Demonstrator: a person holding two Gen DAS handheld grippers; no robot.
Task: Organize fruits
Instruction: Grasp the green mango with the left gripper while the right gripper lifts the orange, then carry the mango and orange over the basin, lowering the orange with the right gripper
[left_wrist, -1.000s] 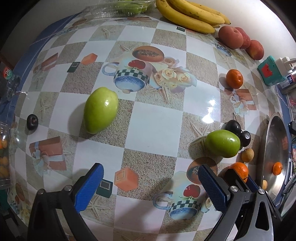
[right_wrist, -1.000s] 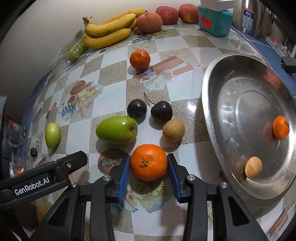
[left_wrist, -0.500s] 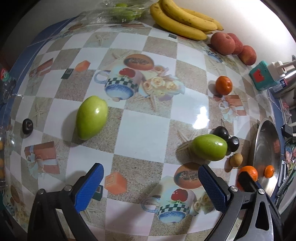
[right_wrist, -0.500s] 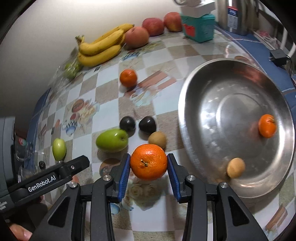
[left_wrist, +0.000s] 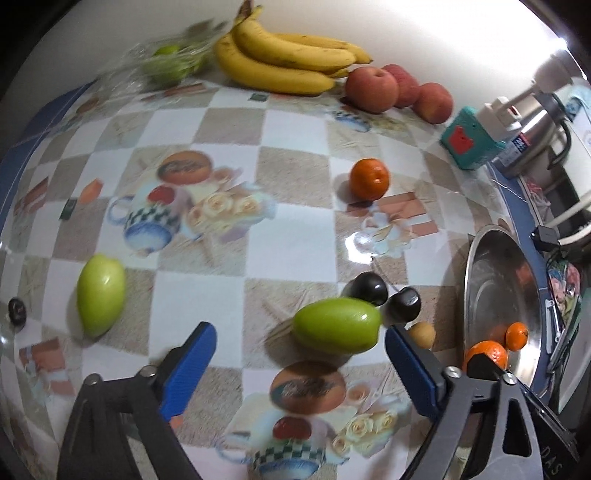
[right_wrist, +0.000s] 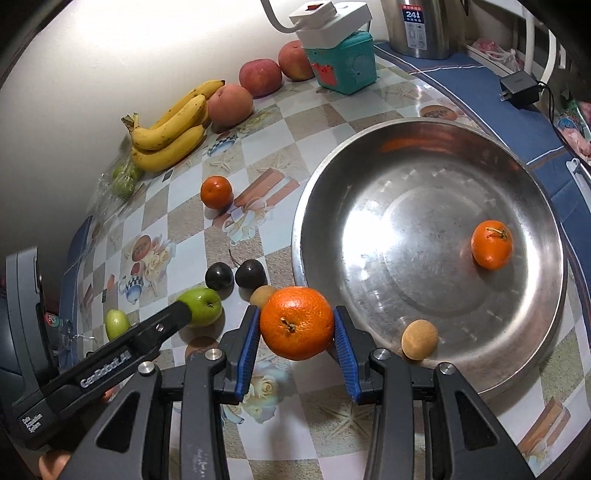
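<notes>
I see a large orange raised off the desk, stem end toward me, beside the near rim of the steel basin. Inside the basin lie a small orange on the far right slope and a small tan fruit near the front wall. On the desk I see a green apple, two dark plums side by side, another tan fruit, a green mango well apart, a lone orange, bananas and three peaches along the wall.
</notes>
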